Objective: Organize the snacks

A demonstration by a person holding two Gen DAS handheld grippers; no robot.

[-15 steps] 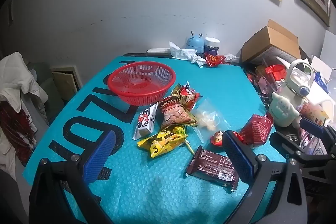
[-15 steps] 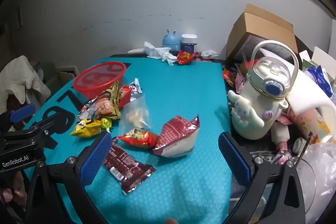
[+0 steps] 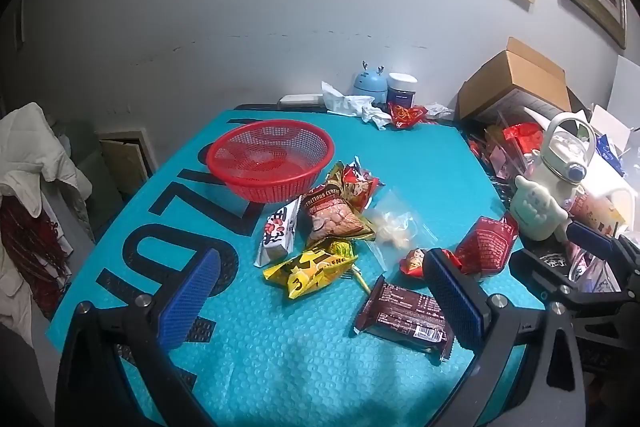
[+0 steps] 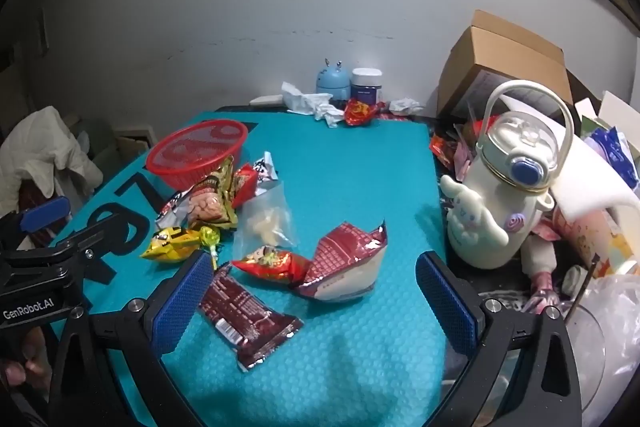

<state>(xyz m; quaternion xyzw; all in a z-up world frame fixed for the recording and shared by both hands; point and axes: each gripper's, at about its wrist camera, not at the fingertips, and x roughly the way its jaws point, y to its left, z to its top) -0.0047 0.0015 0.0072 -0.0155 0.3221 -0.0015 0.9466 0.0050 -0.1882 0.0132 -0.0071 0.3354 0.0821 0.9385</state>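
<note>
Red mesh basket (image 3: 271, 163), teal bubble-textured mat (image 3: 280, 359) — black lettering, yellow packet (image 3: 310, 267)

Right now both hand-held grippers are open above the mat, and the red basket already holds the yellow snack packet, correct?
Not quite. The red basket is empty in the left wrist view; the yellow snack packet lies on the teal mat in front of it. Both the left hand-held gripper and right hand-held gripper are open.

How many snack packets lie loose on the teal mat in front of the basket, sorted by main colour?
Red or dark red: 3, namely the small red packet, the torn dark red bag and the red packet behind the cereal bag
Brown: 2, the chocolate bar and the cereal bag
Yellow: 1
White: 1
Clear: 1
Total: 8

The red basket holds none.
</note>
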